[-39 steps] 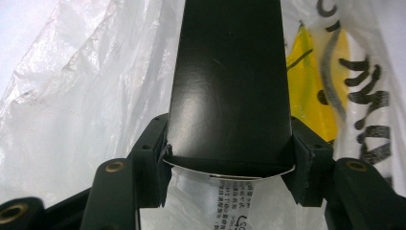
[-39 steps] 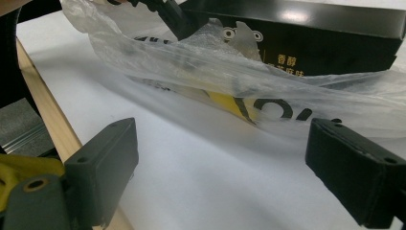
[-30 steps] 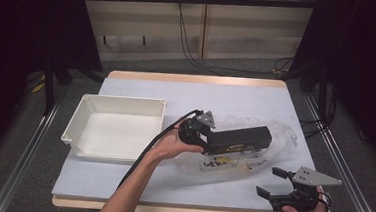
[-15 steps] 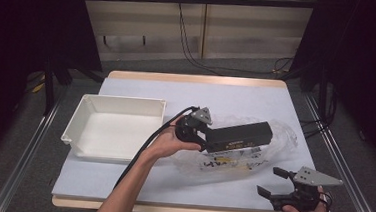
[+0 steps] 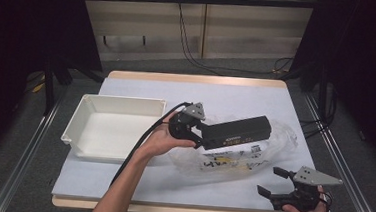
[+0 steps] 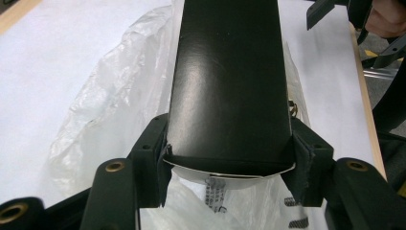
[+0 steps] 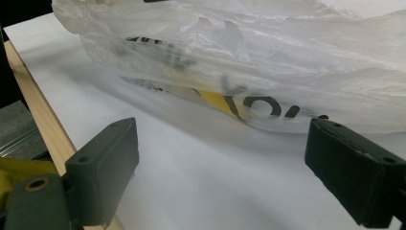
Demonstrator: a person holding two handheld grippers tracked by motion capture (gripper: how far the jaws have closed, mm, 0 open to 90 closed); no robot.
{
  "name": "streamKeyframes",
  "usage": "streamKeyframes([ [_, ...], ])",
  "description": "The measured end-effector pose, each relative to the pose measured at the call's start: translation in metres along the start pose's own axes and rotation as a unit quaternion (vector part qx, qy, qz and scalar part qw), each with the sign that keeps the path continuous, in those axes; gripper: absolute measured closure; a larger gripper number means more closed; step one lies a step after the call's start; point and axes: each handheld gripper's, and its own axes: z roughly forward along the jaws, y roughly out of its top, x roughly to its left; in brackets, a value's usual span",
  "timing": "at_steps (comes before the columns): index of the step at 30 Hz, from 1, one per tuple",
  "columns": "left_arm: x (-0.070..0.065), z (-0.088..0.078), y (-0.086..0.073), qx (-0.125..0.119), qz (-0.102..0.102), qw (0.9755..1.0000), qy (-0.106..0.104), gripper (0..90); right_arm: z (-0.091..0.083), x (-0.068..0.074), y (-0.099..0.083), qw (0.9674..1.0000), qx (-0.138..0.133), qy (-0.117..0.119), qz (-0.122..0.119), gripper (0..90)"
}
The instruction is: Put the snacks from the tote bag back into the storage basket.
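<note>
A long black box [image 5: 238, 131] is held level above a crumpled clear plastic bag [image 5: 232, 161] in the middle of the table. My left gripper [image 5: 200, 135] is shut on the box's near end; in the left gripper view the black box [image 6: 230, 86] runs away from the jaws over the plastic bag [image 6: 110, 110]. My right gripper [image 5: 273, 181] stands open at the front right of the table, apart from the bag. In the right gripper view the plastic bag [image 7: 249, 62], with black and yellow print, lies just beyond the open right gripper [image 7: 225, 167].
A white tray [image 5: 74, 128] sits at the left of the table. The table's wooden front edge [image 5: 188, 211] runs close under my right gripper. Dark cables [image 5: 190, 41] trail on the floor behind the table.
The left gripper has drawn the black box slightly to the left and up over the bag. The right gripper has stayed where it was, open.
</note>
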Motion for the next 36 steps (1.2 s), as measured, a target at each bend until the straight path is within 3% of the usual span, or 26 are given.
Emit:
streamKeyframes([
  [5, -0.004, -0.007, -0.007, -0.003, -0.007, 1.0000, 0.003, 43.1, 0.000, -0.001, 0.000, 1.0000, 0.002, -0.001, -0.001, 10.9],
  [13, -0.016, -0.028, -0.012, -0.012, 0.011, 0.9998, 0.014, 43.0, 0.002, -0.002, -0.001, 1.0000, 0.006, 0.000, -0.001, 10.9],
  [24, -0.013, -0.048, -0.032, -0.001, -0.002, 0.9999, 0.017, 43.0, 0.002, -0.002, -0.001, 1.0000, 0.007, 0.001, -0.003, 10.9],
  [36, -0.010, -0.091, -0.037, -0.034, -0.011, 0.9982, 0.048, 43.0, 0.001, -0.002, -0.002, 1.0000, 0.009, 0.002, -0.003, 10.9],
])
